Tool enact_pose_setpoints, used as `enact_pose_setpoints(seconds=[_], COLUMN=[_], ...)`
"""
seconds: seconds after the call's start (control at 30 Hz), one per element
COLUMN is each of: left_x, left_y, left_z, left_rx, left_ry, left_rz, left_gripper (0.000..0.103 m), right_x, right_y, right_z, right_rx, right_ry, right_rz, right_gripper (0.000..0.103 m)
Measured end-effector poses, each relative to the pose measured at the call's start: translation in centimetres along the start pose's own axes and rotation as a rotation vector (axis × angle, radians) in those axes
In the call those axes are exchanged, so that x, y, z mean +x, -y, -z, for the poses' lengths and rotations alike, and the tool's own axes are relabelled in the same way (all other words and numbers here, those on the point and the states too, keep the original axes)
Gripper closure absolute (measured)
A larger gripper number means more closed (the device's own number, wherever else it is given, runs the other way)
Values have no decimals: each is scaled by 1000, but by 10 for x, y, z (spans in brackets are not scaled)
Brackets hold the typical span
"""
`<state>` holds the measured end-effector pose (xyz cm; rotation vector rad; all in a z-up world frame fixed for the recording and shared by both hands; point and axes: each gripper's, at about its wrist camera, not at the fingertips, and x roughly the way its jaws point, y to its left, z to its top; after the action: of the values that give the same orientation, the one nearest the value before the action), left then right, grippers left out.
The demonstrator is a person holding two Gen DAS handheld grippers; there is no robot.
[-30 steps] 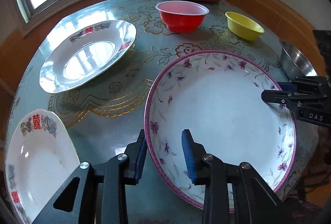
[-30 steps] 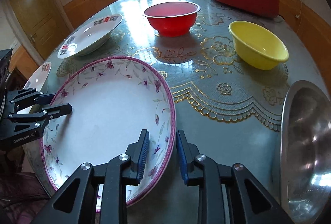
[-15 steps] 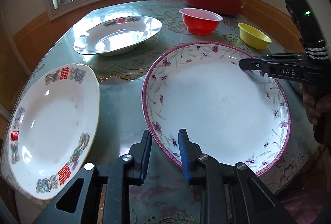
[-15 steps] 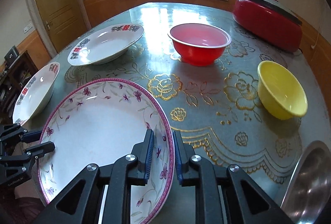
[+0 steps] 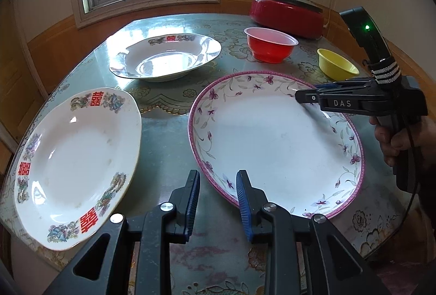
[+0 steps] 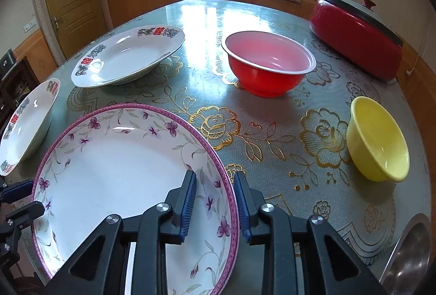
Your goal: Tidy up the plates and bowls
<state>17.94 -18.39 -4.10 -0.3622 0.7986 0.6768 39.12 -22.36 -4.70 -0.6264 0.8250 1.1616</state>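
Big floral plate [image 5: 275,142], pink-rimmed, sits on the table [image 5: 166,137] at the near edge, between both claws. Right gripper [image 6: 215,202] straddles its right rim: one blue pad inside the plate, the other outside, rim in the gap w/ daylight on both sides, so not pinching; jaws opening. In the left wrist view that same gripper shows side-on, so the gap can't be read there; the hand [image 5: 400,139] holding it is half cut off by the frame edge.

Left gripper [image 5: 218,202] hangs at the plate's left rim. Rim runs past the right-hand pad and looks to be touching or just beside it; left pad is over bare cloth. Can't tell if there's contact; no squeeze, jaws opening. In the right wrist view only its tip shows at the lower left, cut off.

Further out: white plate w/ red characters [image 5: 73,164] just left of the floral one, apart from it. A second such plate [image 5: 166,55] farther back. Red bowl [image 6: 268,66] and yellow bowl [image 6: 378,139] to the right, apart. Steel bowl [image 6: 411,254] mostly out of frame. Red lidded pot [image 6: 357,36] at the far edge.
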Motion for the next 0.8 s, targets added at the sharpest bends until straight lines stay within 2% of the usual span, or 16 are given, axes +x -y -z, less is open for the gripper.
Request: enact_pose_setpoints(seconds=[0.03, 0.13, 0.2, 0.33, 0.37, 0.47, 0.53, 0.6, 0.63, 0.7, 0.8], left_x=[-3, -12, -19, -34, -39, -57, -67, -74, -77, -80, -75], left_y=[-2, -10, -19, -40, -45, -71, -96, -122, -135, -163, -201], left_z=[1, 1, 1, -2, -4, -12, -17, -21, -22, -21, -14], left_rx=[0, 2, -16, -42, -47, -96, -140, -178, -205, -255, -303], left_ry=[0, -4, -2, 26, 40, 95, 130, 161, 176, 191, 183], left_rz=[12, 19, 26, 42, 50, 68, 30, -29, -54, -105, -160], left_gripper=[74, 61, 61, 61, 61, 61, 60, 52, 40, 31, 31], right_x=[-1, -10, -20, -32, -33, -32, -28, -22, -18, -8, 8], right_y=[0, -5, -11, -30, -37, -62, -85, -108, -120, -142, -162], right_z=[0, -2, -5, -18, -22, -32, -37, -42, -45, -49, -50], right_rx=[4, 14, 23, 37, 38, 30, 9, -2, -11, -38, -44], right_ry=[-2, 33, 75, 131, 142, 128, 107, 91, 78, 51, 10], right_rz=[9, 36, 33, -30, -74, -289, -397, -472, -502, -505, -500], right_gripper=[75, 73, 66, 63, 63, 60, 55, 49, 49, 48, 48])
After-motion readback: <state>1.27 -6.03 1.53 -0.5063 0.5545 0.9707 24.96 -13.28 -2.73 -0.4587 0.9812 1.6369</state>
